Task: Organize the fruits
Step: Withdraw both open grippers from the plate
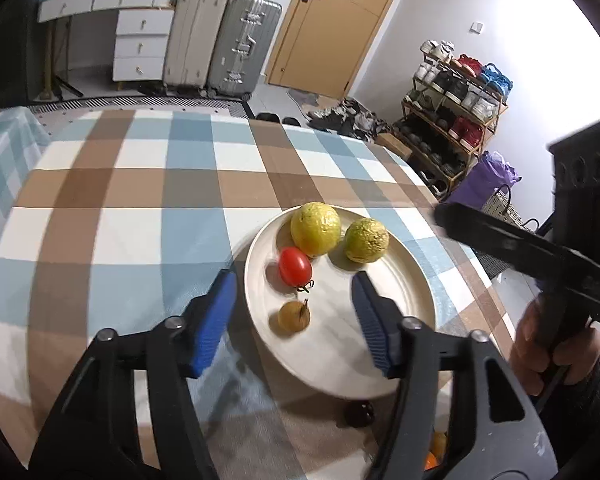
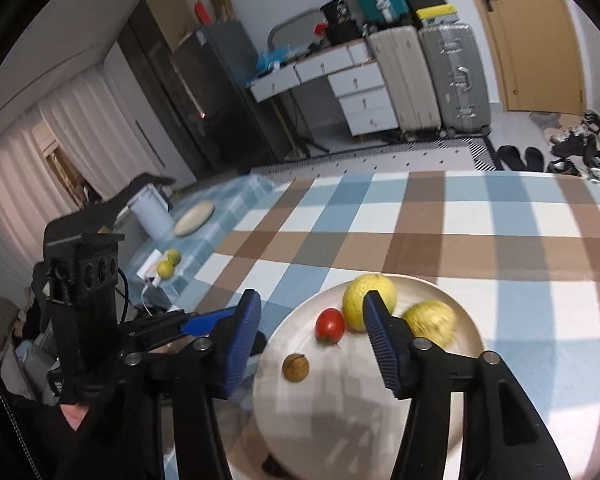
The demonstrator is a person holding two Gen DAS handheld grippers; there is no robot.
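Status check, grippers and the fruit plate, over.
Left gripper open, empty. Right gripper open, empty. Plate holds tomato, two yellow-green fruits, small brown fruit. Nothing blocking it.

Left gripper (image 1: 294, 312) and right gripper (image 2: 308, 340) both tilt downward, jaws apart and gripping nothing; a hand (image 1: 556, 356) grasps the right gripper's handle

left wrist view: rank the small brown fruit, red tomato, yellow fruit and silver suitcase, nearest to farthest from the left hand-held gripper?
From the left hand-held gripper:
1. Small brown fruit, between the fingers.
2. Red tomato, just beyond.
3. Yellow fruit, plate's far side.
4. Silver suitcase, across the room.
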